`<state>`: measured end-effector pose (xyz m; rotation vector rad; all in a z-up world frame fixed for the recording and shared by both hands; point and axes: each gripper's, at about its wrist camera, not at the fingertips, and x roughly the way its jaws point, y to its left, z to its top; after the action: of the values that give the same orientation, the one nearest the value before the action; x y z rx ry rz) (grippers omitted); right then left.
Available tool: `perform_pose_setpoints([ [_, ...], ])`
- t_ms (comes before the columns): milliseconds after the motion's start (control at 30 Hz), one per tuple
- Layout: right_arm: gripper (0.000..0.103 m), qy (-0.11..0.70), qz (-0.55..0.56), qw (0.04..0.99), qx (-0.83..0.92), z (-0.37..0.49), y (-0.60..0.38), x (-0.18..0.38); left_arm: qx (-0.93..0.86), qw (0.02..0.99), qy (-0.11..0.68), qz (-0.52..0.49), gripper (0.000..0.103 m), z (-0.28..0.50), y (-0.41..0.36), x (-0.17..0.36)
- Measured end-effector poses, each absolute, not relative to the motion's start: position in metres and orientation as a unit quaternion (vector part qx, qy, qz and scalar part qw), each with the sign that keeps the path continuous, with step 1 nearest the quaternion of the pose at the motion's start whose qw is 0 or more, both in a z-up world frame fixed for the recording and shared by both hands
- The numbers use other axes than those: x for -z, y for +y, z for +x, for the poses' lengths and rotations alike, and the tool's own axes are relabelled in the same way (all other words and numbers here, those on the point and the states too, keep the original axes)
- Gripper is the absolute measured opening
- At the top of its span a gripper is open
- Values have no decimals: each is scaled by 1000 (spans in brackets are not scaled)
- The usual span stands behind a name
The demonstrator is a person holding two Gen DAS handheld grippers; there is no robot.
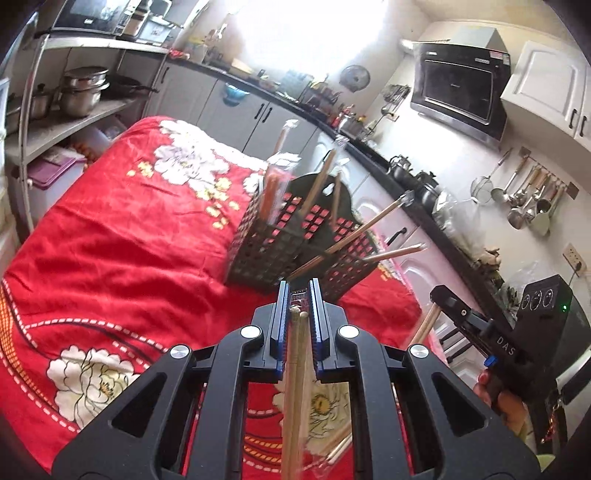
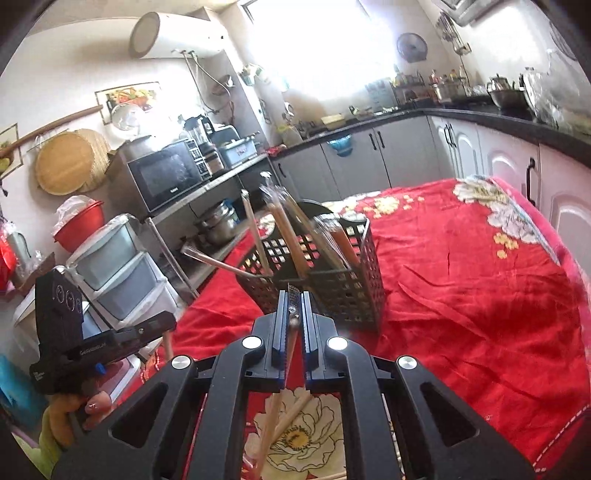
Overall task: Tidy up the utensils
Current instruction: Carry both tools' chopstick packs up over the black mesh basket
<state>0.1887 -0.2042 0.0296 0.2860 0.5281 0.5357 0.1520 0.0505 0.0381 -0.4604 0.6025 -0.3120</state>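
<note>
A black lattice utensil basket [image 1: 280, 243] stands on a surface draped in a red floral cloth [image 1: 122, 221], with wrapped chopsticks leaning out of its compartments. The left hand-held gripper [image 1: 299, 295] is clamped on a pair of wooden chopsticks [image 1: 295, 369] just before the basket. The right hand-held gripper [image 2: 294, 306], alongside, pinches another wrapped pair [image 2: 284, 384].

Strong daylight pours through the window [image 1: 314, 33], blown out to pure white in both views, with glare washing the nearby walls. Fisheye bending curves the edges into dark corners, and the chopsticks [image 2: 275, 218] are smeared by blur.
</note>
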Motion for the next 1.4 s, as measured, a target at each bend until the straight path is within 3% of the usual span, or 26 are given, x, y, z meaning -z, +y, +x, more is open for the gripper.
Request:
perform_pose_setpoints([
  [1400, 6, 173, 126, 931, -296, 180, -204, -98, 222, 937, 218, -161, 4, 168, 10, -128],
])
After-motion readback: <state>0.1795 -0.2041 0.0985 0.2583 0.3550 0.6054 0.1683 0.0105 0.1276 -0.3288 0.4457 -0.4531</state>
